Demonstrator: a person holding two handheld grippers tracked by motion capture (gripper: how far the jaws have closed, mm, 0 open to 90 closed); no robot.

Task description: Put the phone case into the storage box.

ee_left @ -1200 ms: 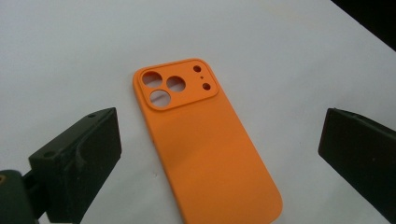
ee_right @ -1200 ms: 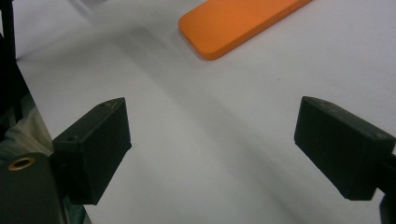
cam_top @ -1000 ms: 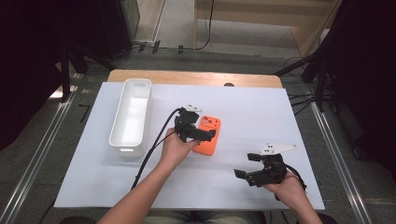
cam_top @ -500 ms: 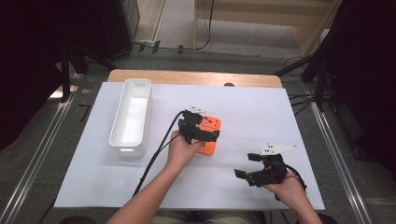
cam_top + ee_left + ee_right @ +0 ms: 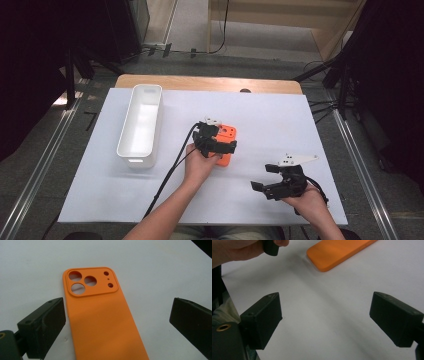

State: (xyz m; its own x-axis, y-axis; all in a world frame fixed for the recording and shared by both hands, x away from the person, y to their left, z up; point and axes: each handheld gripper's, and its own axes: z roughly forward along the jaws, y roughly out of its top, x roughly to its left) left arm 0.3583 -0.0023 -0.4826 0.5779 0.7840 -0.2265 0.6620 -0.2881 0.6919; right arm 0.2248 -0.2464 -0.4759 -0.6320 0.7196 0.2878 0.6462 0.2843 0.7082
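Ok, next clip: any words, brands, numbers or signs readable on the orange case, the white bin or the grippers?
None can be read.
Orange case: plain back, camera cutouts, no print or logo.
White bin: no label visible.
Left gripper and right gripper: black jaws, no lettering I can make out.
White table cover: blank.

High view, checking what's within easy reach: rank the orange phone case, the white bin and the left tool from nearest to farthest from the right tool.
From the right tool:
1. Left tool, up and to its left.
2. Orange phone case, beneath the left tool, just beyond.
3. White bin, at the far left.
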